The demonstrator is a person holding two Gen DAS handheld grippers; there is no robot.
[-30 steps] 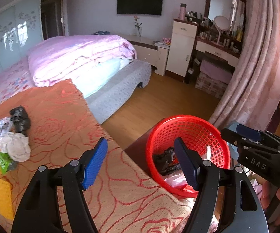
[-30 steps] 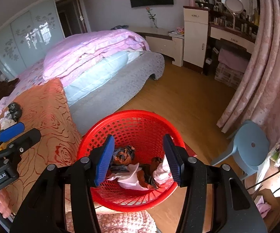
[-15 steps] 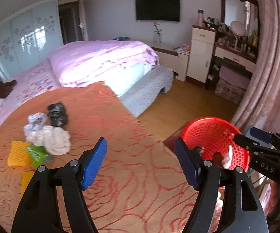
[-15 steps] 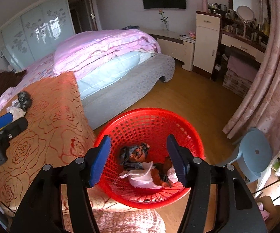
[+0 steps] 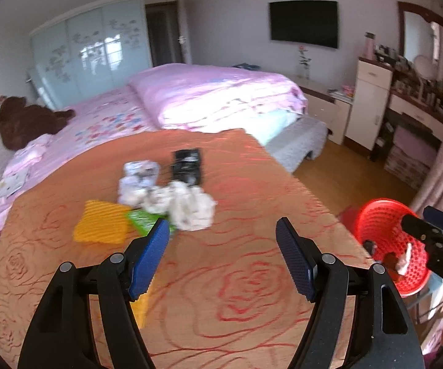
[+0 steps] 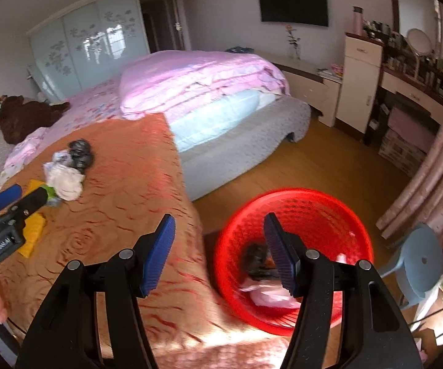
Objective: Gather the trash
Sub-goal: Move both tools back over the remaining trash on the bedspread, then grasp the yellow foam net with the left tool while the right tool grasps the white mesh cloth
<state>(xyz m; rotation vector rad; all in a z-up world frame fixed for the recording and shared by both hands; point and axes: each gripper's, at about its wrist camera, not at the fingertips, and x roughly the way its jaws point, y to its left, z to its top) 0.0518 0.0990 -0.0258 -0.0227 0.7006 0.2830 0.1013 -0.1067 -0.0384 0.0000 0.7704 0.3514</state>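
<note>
Left gripper [image 5: 223, 256] fingers released, empty, above orange rose-pattern blanket [image 5: 246, 292]. Crumpled white paper wad [image 5: 190, 206] w/ other trash at frame centre. Right gripper [image 6: 218, 252] spread wide, empty; round red plastic mesh basket [image 6: 344, 215] lower right, trash inside.

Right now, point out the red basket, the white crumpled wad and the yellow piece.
red basket [image 6: 322, 198]: right wrist view, far rim.
white crumpled wad [image 5: 190, 204]: left wrist view, its middle.
yellow piece [image 5: 101, 226]: left wrist view, ribbed top face.
</note>
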